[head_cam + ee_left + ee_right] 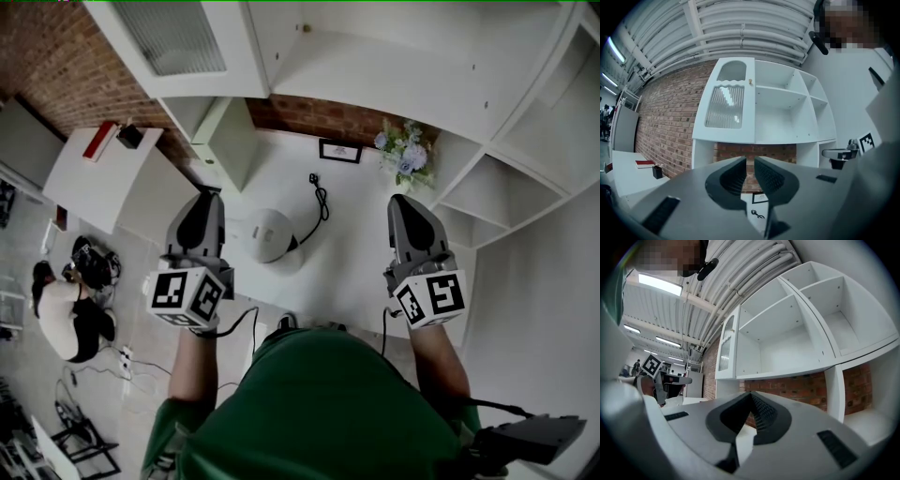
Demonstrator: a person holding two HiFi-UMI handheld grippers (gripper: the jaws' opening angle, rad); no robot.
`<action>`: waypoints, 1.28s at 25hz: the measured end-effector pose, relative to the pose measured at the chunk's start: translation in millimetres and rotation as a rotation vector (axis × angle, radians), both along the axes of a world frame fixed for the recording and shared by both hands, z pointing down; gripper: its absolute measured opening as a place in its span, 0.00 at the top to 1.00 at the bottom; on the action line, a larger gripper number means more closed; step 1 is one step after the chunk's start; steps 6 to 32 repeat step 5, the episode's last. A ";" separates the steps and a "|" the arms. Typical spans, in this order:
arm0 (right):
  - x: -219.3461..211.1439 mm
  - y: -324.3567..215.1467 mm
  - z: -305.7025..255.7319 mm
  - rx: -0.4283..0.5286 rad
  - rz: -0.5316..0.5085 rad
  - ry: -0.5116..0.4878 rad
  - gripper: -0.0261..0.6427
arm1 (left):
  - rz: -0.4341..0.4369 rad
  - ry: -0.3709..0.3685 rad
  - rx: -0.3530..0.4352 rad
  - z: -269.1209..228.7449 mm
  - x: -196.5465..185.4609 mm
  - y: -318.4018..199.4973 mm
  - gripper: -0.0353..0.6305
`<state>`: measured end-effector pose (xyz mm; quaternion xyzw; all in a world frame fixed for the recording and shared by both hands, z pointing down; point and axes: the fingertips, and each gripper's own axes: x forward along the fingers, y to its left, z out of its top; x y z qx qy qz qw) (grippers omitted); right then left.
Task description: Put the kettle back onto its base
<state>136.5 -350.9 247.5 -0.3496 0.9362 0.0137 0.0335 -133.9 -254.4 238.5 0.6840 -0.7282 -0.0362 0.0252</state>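
A white rounded kettle body [269, 233] stands on the white counter [361, 253], with a black cord [320, 200] trailing from it toward the back wall. I cannot tell the kettle from its base here. My left gripper [208, 196] hovers just left of it, jaws shut and holding nothing, pointing level at the shelf unit [750, 159]. My right gripper [402, 200] is well to the right of the kettle, its jaws meeting at the tips [751, 395] with nothing between them. The cord's end [759, 214] shows below the left jaws.
A white shelf unit [412, 66] with a ribbed glass door [725, 105] rises over the counter against a brick wall [665, 136]. A small picture frame [339, 151] and a flower bunch [404, 150] stand at the back. A person [67, 309] crouches on the floor at left.
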 end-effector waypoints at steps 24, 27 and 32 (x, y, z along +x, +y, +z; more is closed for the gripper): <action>8.3 -3.0 8.3 -0.004 -0.018 0.001 0.93 | -0.014 0.005 -0.008 9.4 12.3 0.9 0.85; 8.3 -3.0 8.3 -0.004 -0.018 0.001 0.93 | -0.014 0.005 -0.008 9.4 12.3 0.9 0.85; 8.3 -3.0 8.3 -0.004 -0.018 0.001 0.93 | -0.014 0.005 -0.008 9.4 12.3 0.9 0.85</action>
